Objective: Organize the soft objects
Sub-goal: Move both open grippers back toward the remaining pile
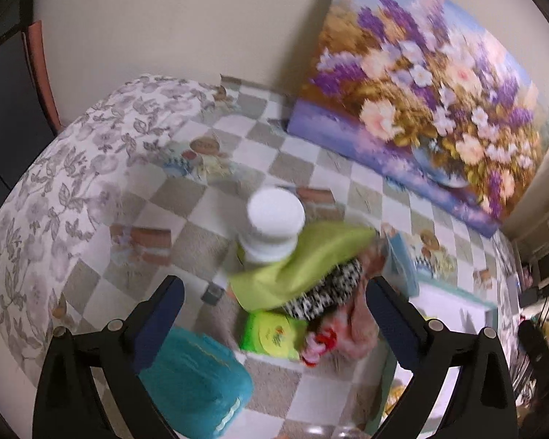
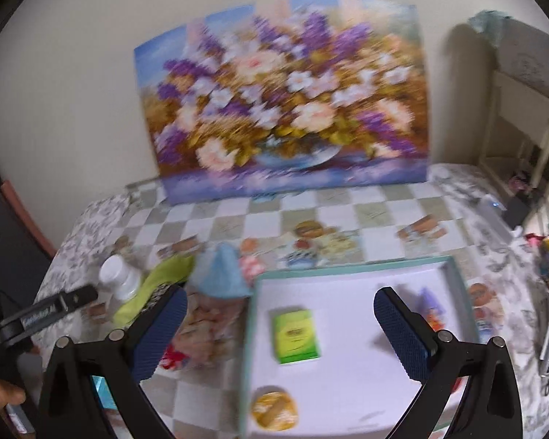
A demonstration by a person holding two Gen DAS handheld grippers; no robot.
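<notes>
Both claws hung spread and empty above the checkered desk (image 2: 238, 216). The left claw (image 1: 274, 292) hovered over a heap of soft things: a green cloth (image 1: 303, 256) draped on a black-and-white fabric (image 1: 325, 292), beside a white bottle (image 1: 274, 219). The right claw (image 2: 280, 314) hung over the shallow box (image 2: 454, 267) (holding a green packet (image 2: 296, 336)).

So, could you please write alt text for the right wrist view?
The open right gripper hovers over a shallow white tray holding a green box and a round yellow item. Piled cloths lie left; a flower painting leans behind.
</notes>
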